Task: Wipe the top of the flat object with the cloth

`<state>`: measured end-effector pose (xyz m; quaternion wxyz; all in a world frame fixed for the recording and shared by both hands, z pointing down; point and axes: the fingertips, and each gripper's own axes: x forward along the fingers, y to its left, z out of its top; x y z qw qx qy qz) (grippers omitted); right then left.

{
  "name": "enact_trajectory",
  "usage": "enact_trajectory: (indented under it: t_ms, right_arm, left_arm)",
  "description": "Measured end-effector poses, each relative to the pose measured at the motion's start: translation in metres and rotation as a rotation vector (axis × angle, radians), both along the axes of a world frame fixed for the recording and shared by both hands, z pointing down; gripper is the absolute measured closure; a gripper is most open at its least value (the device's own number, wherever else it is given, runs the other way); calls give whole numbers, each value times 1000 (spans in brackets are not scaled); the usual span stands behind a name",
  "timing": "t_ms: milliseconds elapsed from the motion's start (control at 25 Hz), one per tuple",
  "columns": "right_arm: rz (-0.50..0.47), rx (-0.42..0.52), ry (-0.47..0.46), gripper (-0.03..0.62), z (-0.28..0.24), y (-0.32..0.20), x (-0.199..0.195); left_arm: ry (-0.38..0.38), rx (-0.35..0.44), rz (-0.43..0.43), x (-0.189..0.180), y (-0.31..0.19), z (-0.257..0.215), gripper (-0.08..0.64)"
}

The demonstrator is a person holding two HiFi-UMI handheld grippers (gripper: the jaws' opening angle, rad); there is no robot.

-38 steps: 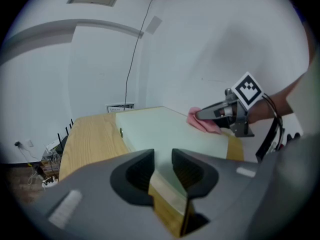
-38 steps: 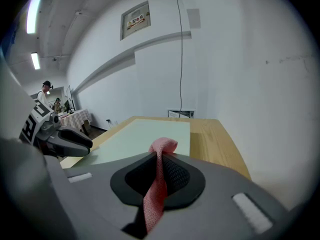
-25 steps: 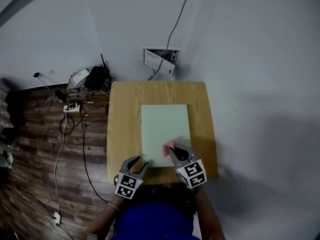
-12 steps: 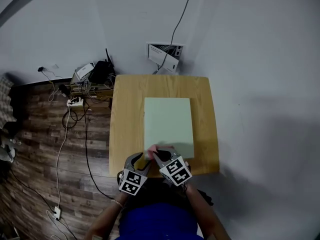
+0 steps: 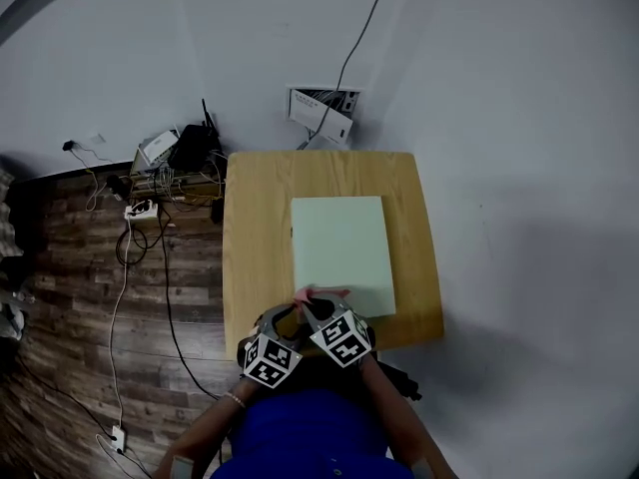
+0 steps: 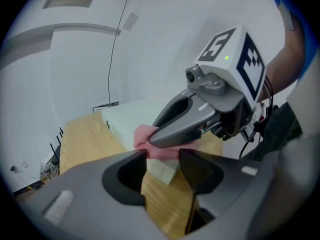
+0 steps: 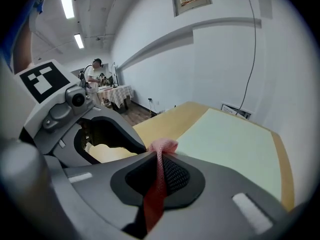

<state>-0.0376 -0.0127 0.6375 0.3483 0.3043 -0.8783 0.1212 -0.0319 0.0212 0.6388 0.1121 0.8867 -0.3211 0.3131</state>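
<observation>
Right gripper view — not head view — shows jaws clamping cloth (image 7: 161, 149).

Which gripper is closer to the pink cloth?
Right. The right gripper is pinching the cloth. The left gripper, its jaws just opened and gripping nothing, sits close beside it.

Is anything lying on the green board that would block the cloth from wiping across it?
Nothing visible does. The green board has a bare top ahead of the cloth, which the right gripper clamps by the board's near left corner.
</observation>
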Motion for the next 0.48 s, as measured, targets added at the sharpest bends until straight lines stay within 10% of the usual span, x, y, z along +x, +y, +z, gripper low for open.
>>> enact_trajectory:
  t_ms: [480]
  right_arm:
    - [11, -34, -15, 571, 1, -3, 9]
  left_arm:
    - [3, -20, 36, 7, -5, 0, 353]
